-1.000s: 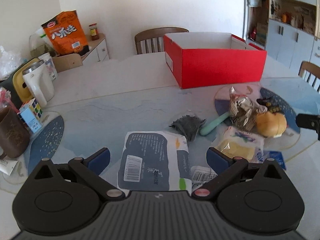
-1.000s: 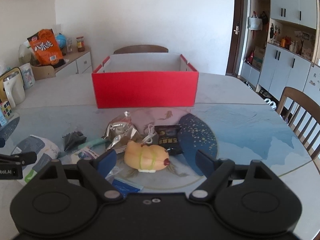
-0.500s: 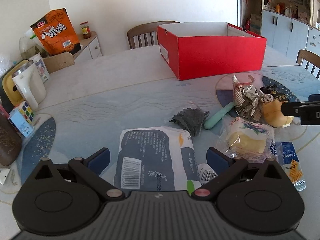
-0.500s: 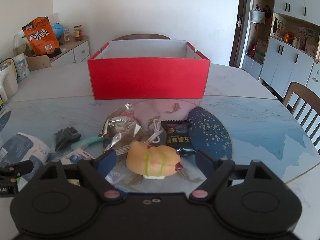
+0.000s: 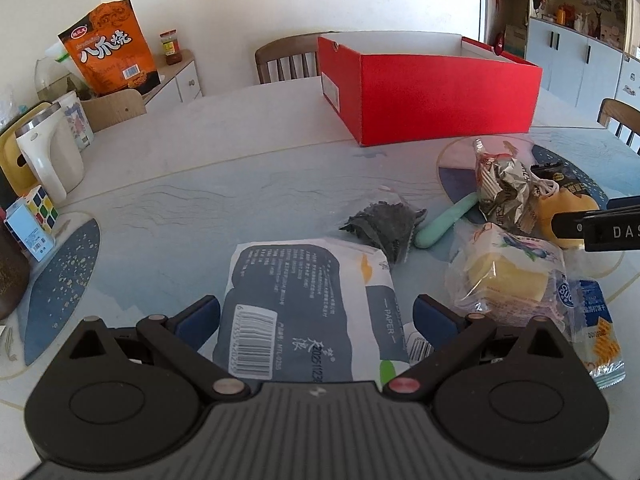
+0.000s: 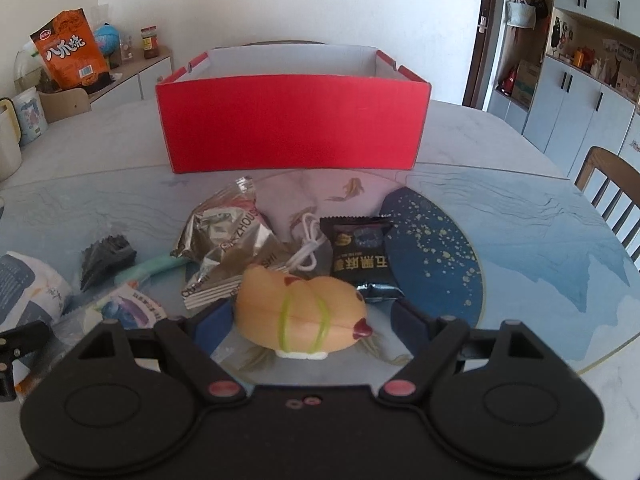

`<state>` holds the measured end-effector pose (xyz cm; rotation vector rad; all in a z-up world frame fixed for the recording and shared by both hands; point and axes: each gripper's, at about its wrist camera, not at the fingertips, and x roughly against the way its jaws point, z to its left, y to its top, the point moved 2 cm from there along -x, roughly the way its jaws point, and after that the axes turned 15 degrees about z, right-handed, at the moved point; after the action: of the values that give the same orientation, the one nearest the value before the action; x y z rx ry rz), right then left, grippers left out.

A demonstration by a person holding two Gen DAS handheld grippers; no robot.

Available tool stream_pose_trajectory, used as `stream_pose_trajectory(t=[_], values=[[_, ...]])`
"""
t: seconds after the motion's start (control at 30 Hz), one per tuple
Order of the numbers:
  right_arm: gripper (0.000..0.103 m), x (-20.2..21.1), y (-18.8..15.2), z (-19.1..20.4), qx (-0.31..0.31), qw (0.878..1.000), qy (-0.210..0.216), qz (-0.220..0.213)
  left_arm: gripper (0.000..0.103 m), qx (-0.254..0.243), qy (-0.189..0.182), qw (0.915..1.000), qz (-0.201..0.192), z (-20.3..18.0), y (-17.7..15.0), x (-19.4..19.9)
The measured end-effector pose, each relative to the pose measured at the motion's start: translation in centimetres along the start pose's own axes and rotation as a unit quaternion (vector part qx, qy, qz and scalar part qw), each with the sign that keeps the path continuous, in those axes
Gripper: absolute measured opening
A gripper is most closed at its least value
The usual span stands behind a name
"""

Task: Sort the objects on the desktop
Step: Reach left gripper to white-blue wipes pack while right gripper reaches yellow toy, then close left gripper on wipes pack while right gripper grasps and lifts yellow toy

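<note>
A white and dark blue tissue pack (image 5: 308, 304) lies on the table between the open jaws of my left gripper (image 5: 316, 314). An orange chick-shaped toy (image 6: 300, 318) with green bands lies between the open jaws of my right gripper (image 6: 310, 320); the toy also shows in the left wrist view (image 5: 568, 212). An open red box (image 6: 292, 120) stands behind the pile. Around the toy lie a silver foil bag (image 6: 228, 248), a black snack packet (image 6: 362, 256), a white cord (image 6: 308, 248), a mint green stick (image 5: 448, 220), a dark grey bundle (image 5: 384, 224) and a wrapped yellow cake (image 5: 504, 276).
At the left edge stand a white kettle (image 5: 50, 152), a Rubik's cube (image 5: 38, 206), a small blue box (image 5: 28, 232) and a brown cup (image 5: 10, 276). An orange snack bag (image 5: 108, 48) stands on a side cabinet. Wooden chairs (image 6: 612, 184) ring the table.
Both grippers have moved forward and down toward the table. The tissue pack now lies between the left jaws and the chick toy between the right jaws. Both stay open.
</note>
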<state>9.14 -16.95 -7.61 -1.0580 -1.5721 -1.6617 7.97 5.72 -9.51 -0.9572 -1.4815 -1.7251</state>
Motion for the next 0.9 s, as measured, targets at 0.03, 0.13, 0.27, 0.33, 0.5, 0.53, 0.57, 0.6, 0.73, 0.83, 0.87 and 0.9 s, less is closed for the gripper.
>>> stream_pose_trajectory(t=[0.03, 0.13, 0.27, 0.33, 0.5, 0.53, 0.57, 0.6, 0.73, 0.83, 0.87, 0.9], values=[[0.085, -0.09, 0.04, 0.03, 0.001, 1.0, 0.0, 0.002, 0.103, 0.001, 0.001, 1.0, -0.001, 0.0, -0.02, -0.04], [0.085, -0.37, 0.16, 0.08, 0.003, 1.0, 0.0, 0.004, 0.103, 0.003, 0.001, 1.0, -0.001, 0.06, -0.07, -0.14], [0.083, -0.45, 0.16, 0.15, 0.004, 1.0, 0.0, 0.006, 0.103, -0.008, 0.009, 0.9999, -0.003, -0.1, -0.22, -0.22], [0.082, -0.47, 0.18, 0.19, 0.005, 1.0, 0.0, 0.005, 0.102, -0.014, 0.015, 0.9998, -0.005, -0.25, -0.35, -0.24], [0.08, -0.55, 0.22, 0.29, 0.004, 1.0, 0.001, 0.007, 0.102, -0.028, 0.017, 0.9994, -0.01, -0.57, -0.55, -0.18], [0.08, -0.55, 0.22, 0.33, 0.004, 1.0, 0.001, 0.007, 0.098, -0.03, 0.017, 0.9993, -0.013, -0.65, -0.6, -0.12], [0.078, -0.56, 0.22, 0.37, 0.005, 1.0, 0.001, 0.007, 0.097, -0.034, 0.016, 0.9992, -0.014, -0.74, -0.64, -0.08], [0.076, -0.58, 0.22, 0.43, 0.006, 1.0, 0.002, 0.008, 0.095, -0.036, 0.016, 0.9991, -0.014, -0.82, -0.65, -0.1], [0.076, -0.59, 0.25, 0.57, 0.008, 1.0, 0.0, 0.008, 0.091, -0.035, 0.016, 0.9991, -0.014, -0.74, -0.74, -0.22], [0.075, -0.55, 0.22, 0.63, 0.008, 1.0, 0.0, 0.008, 0.09, -0.038, 0.015, 0.9991, -0.013, -0.66, -0.77, -0.36], [0.075, -0.53, 0.22, 0.62, 0.008, 1.0, 0.0, 0.008, 0.089, -0.04, 0.017, 0.999, -0.011, -0.69, -0.75, -0.44], [0.074, -0.53, 0.22, 0.62, 0.007, 1.0, 0.0, 0.008, 0.088, -0.041, 0.016, 0.999, -0.01, -0.66, -0.71, -0.47]])
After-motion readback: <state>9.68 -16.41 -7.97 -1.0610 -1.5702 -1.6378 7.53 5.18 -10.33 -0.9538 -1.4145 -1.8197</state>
